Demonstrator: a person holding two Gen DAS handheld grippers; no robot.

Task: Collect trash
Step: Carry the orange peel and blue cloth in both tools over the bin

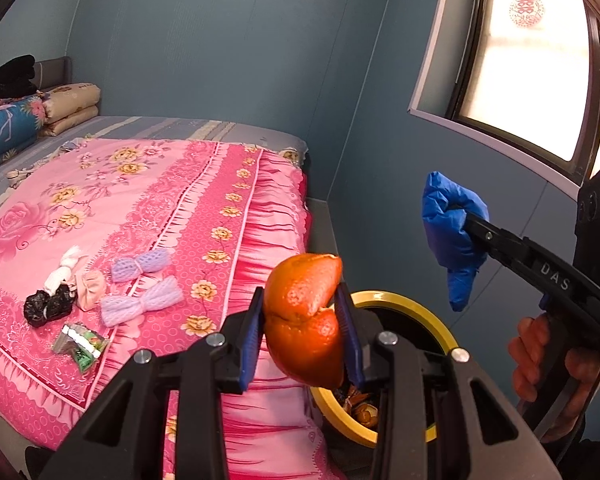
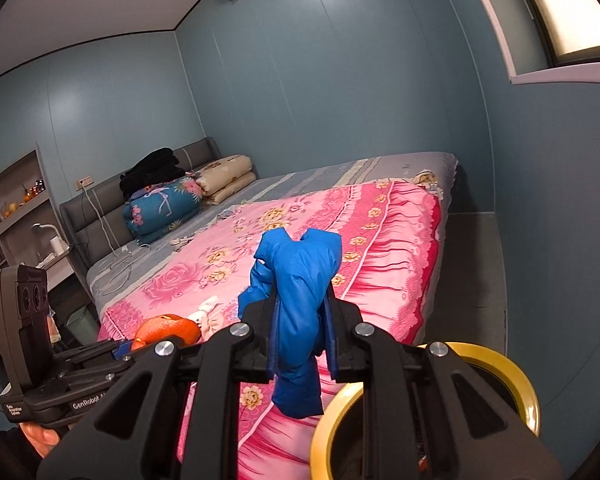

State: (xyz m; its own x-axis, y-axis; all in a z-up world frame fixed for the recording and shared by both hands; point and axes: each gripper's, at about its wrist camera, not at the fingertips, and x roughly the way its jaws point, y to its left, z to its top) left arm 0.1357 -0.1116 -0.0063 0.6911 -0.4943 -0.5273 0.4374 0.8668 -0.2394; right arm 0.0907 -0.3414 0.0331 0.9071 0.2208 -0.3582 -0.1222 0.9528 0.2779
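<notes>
Orange peel (image 1: 304, 320) is clamped in the left gripper (image 1: 302, 334) above the yellow-rimmed bin (image 1: 412, 300). A crumpled blue glove (image 2: 300, 320) is pinched in the right gripper (image 2: 300, 344) beside the bed (image 1: 160, 208).

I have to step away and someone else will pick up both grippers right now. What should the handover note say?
Left gripper: shut on the orange peel, held above the yellow-rimmed bin beside the bed.
Right gripper: shut on a crumpled blue glove, also near the bin, not yet released.
Done: some peel already lies in the bin.
Left: drop both items, then collect from the pink bedspread the two purple foam nets, the black bag, the white tissue, the pink wad and the green wrapper.
</notes>
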